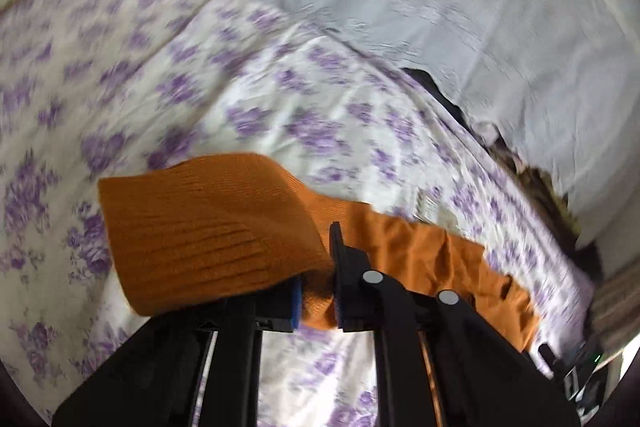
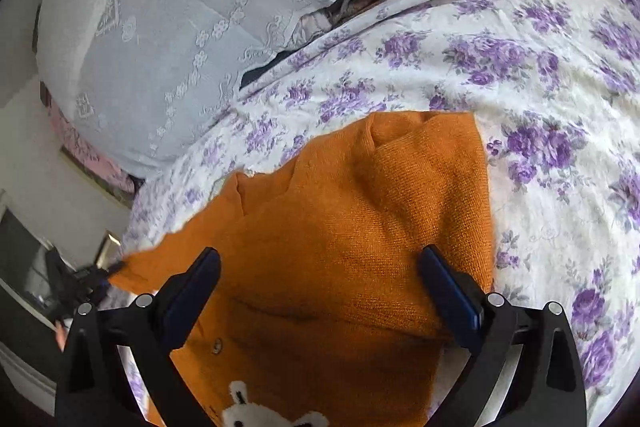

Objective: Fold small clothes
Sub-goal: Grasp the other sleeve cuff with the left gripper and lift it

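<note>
- An orange knitted sweater [image 2: 340, 227] lies on a bedspread printed with purple flowers [image 2: 540, 87], a pale blue embroidered cover [image 2: 160, 27] bunched up beyond the sweater's far edge
- On the sweater's left side, the left gripper [image 1: 316, 291] is clamped on a fold of orange knit, its blue-padded fingers [image 1: 295, 303] pressed close with the cloth pinched between them; a ribbed cuff or hem [image 1: 200, 239] drapes over the left finger, raised clear of the bedspread
- The left wrist view is blurred, a sign the held cloth is in motion; the rest of the sweater trails off flat to the right of the grip
- Above the sweater's middle, the right gripper [image 2: 320, 283] hovers with its fingers spread wide and nothing between them; a small button [image 2: 217, 343] and a white animal motif [image 2: 272, 411] show on the knit near its base
- The step in hand appears to be carrying the left part of the sweater across the body
- To do it well, the left grip should hold firm until the cloth lies flat over the body, edge in line with the sweater's side, while the right gripper presses the middle so the body does not drag across the bedspread
</note>
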Demonstrator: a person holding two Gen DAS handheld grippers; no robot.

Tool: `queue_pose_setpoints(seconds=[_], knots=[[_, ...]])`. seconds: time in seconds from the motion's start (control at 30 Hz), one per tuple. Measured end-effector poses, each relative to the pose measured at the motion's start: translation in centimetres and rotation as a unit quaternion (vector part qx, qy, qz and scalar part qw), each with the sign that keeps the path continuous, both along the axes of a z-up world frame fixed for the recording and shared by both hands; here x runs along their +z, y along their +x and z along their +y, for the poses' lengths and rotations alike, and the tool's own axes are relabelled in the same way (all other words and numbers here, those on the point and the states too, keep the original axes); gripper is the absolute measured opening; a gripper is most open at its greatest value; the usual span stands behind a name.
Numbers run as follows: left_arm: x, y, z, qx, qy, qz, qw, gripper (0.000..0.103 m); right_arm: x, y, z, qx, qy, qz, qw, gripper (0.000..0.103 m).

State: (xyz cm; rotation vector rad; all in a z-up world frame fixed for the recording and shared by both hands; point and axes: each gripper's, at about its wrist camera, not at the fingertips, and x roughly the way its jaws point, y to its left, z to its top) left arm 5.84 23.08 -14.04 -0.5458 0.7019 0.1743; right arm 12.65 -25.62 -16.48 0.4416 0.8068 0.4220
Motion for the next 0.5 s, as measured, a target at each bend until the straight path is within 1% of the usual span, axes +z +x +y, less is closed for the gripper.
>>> queue_pose_setpoints(seconds=[0.07,0.2,0.23,0.33,0.4,0.5], knots=[[0.8,0.1,-2.0,-0.02,0.023,-0.004,0.9995,0.01,-0.3,0.2,0.4,0.006,-0.018,-0.01,1.0,0.1],[1.8,0.5,-6.3,-0.063,0.057,-0.003,0.9963,0.009,-0.4,0.5,-0.1,0.004,-0.001,-0.005,1.0,0.1],[2.1,0.6,-7.4,-0.073,0.068,-0.003,0.9951,0.009,-0.3,0.6,-0.3,0.005,0.003,-0.001,1.0,0.1],[2.8,0.8,-10.5,-0.098,0.095,-0.006,0.9907,0.009,0.3,0.9,-0.1,0.01,-0.008,0.012,1.0,0.1],[3.4,1.1,-12.6,-0.116,0.112,-0.01,0.9868,0.009,0.9,0.8,-0.1,0.007,-0.015,0.011,1.0,0.1],[3.9,1.6,-15.1,-0.134,0.127,-0.014,0.9827,0.009,1.8,0.7,-0.4,0.003,-0.017,0.014,1.0,0.1]])
